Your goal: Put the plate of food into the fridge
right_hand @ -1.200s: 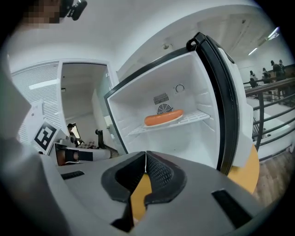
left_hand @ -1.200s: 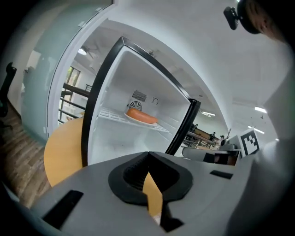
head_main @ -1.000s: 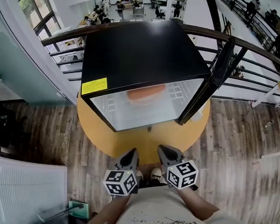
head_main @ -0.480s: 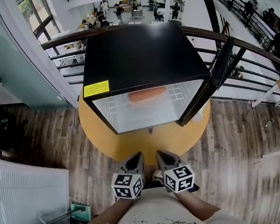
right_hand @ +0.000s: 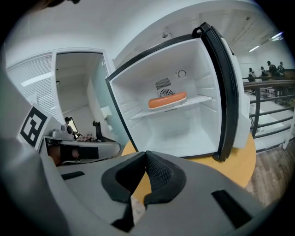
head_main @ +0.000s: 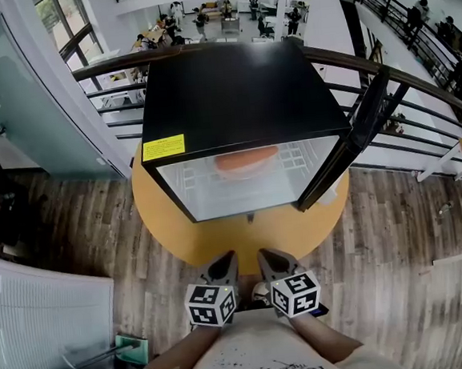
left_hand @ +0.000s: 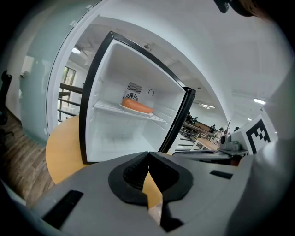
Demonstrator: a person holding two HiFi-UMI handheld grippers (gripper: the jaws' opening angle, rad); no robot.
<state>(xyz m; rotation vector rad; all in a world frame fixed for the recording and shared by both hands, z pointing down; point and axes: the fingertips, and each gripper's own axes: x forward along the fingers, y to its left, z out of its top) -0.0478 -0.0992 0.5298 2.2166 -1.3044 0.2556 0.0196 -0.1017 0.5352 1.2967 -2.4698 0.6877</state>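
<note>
The small black fridge [head_main: 239, 98] stands on a round yellow table [head_main: 244, 236] with its door [head_main: 348, 141] swung open to the right. The plate of orange food [head_main: 247, 161] rests on the fridge's white wire shelf, also visible in the left gripper view [left_hand: 137, 107] and the right gripper view [right_hand: 167, 100]. My left gripper [head_main: 222, 262] and right gripper [head_main: 268, 257] are held side by side close to my body, short of the table's near edge, well away from the fridge. Both are shut with nothing between their jaws [left_hand: 148, 154] [right_hand: 146, 153].
A dark railing [head_main: 415, 79] curves behind the fridge, with an open hall below it. A glass wall [head_main: 13, 86] stands at the left and a white slatted panel [head_main: 42, 317] at the lower left. Wooden floor [head_main: 396, 229] surrounds the table.
Both grippers have drawn back a little toward my body and closer together. The plate stays on the fridge shelf and the door stays open.
</note>
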